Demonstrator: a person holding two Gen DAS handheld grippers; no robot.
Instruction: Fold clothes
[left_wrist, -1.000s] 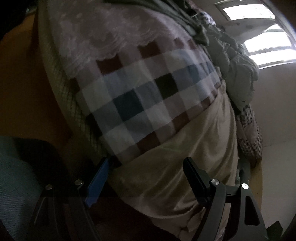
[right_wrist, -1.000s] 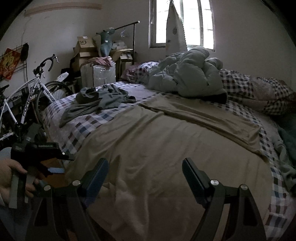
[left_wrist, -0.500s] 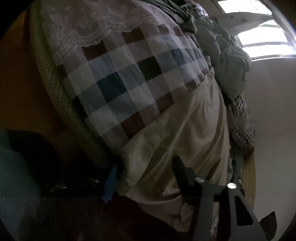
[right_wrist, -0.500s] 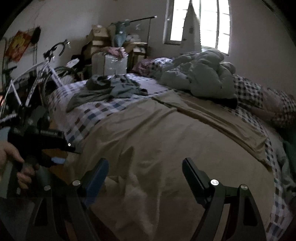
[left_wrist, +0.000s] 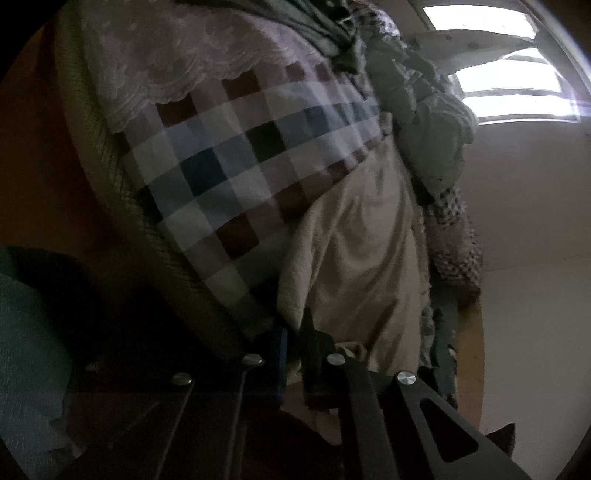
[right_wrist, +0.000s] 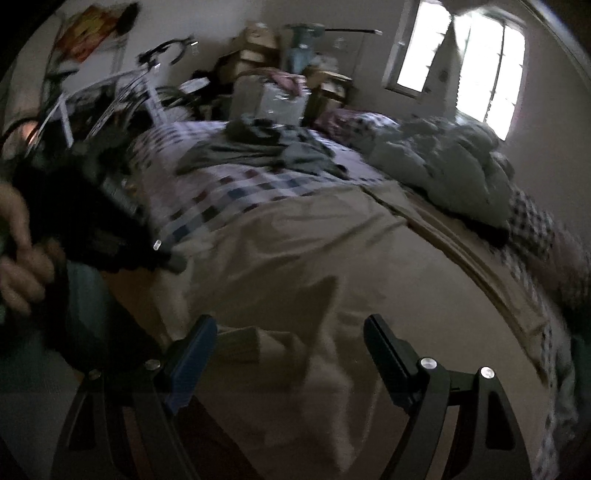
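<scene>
The bed (right_wrist: 192, 192) fills both views, its checked sheet (left_wrist: 236, 166) running up to a lace-edged cover at the far left. Spread across the near and middle of it lies the big beige garment (right_wrist: 314, 258), mostly flat, with a long band folded over along its right side and its near left edge rumpled and puckered. A grey-green quilt (right_wrist: 443, 166) sits heaped at the far right, and a dark grey garment (right_wrist: 266, 147) lies crumpled at the far left of the bed.

Now the grip. The left hand-held gripper (left_wrist: 293, 354) has its fingers drawn close together with the beige cloth's near left edge pinched between them, by the look of the wrist view. The right hand-held gripper (right_wrist: 288, 347) stands wide apart, holding nothing, poised over the near edge of the same cloth; the right view is blurred with motion.

To do this well, I'd judge the right one wants a bite on the near hem matching the left's, so both corners lift evenly. Keep the cloth taut between the two, and carry it low across so the fold lands square without dragging the sheet.
</scene>
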